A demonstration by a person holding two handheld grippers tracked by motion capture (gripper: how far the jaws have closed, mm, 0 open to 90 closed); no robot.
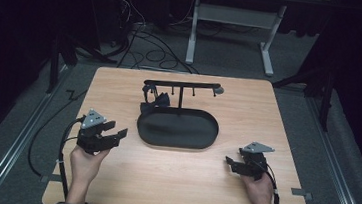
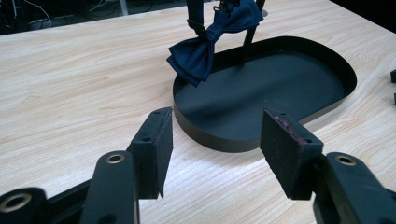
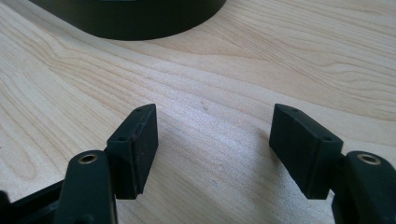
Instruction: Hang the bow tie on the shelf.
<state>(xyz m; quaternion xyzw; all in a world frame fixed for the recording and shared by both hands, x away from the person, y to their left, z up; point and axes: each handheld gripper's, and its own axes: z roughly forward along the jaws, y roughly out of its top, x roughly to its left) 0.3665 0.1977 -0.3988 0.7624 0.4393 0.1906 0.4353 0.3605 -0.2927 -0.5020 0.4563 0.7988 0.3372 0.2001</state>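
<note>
Left gripper [image 1: 116, 132] rests low over the table [image 1: 248, 108], left of the tray [image 1: 176, 129] — jaws spread wide, nothing between them. In the left gripper view its pads [image 2: 154, 154] frame the tray's near rim, apart from it.

Right gripper [image 1: 230, 164] sits right of the tray and nearer the person, jaws likewise released and empty; the right gripper view shows bare wood between the pads [image 3: 137, 149] and the tray's edge [image 3: 140, 18] farther off.

Bow tie [image 2: 205, 44] — dark blue, hangs from the left end of the stand [image 1: 182, 86], which rises from the back of the tray. Its lower wing droops over the tray's back-left rim; contact with the rim cannot be told. Well apart from both grippers.

Tray is black, oval, shallow-walled, near table centre. A hand [image 1: 84, 165] grips each tool from below.
</note>
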